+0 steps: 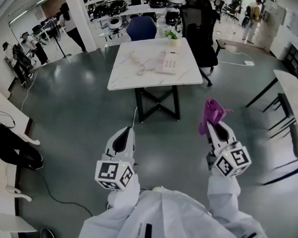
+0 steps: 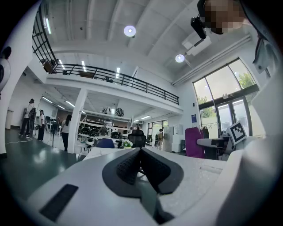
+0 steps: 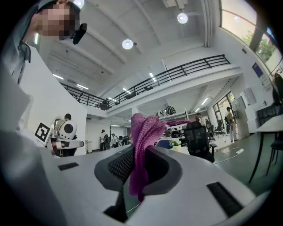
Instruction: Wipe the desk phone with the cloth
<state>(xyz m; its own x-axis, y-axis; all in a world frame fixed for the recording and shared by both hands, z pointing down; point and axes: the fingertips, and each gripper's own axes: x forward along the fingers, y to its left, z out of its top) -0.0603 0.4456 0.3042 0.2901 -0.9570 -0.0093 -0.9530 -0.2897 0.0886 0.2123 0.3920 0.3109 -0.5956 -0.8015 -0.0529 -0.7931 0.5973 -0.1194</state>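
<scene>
A white desk phone [image 1: 167, 63] lies on the white table [image 1: 186, 76] well ahead of me, its handset [image 1: 134, 57] off to the left on a coiled cord. My right gripper [image 1: 216, 126] is shut on a purple cloth [image 1: 211, 112], which sticks up out of the jaws; in the right gripper view the cloth [image 3: 143, 141] is pinched between the dark pads. My left gripper [image 1: 124, 135] is shut with nothing in it, its pads [image 2: 132, 165] meeting. Both grippers hang over the floor, short of the table.
A small potted plant [image 1: 172, 35] stands at the table's far edge, with a blue chair [image 1: 141, 27] and a black office chair [image 1: 200, 25] behind. Another desk [image 1: 295, 102] runs along the right. A cable [image 1: 53, 192] crosses the floor at left. People stand far left.
</scene>
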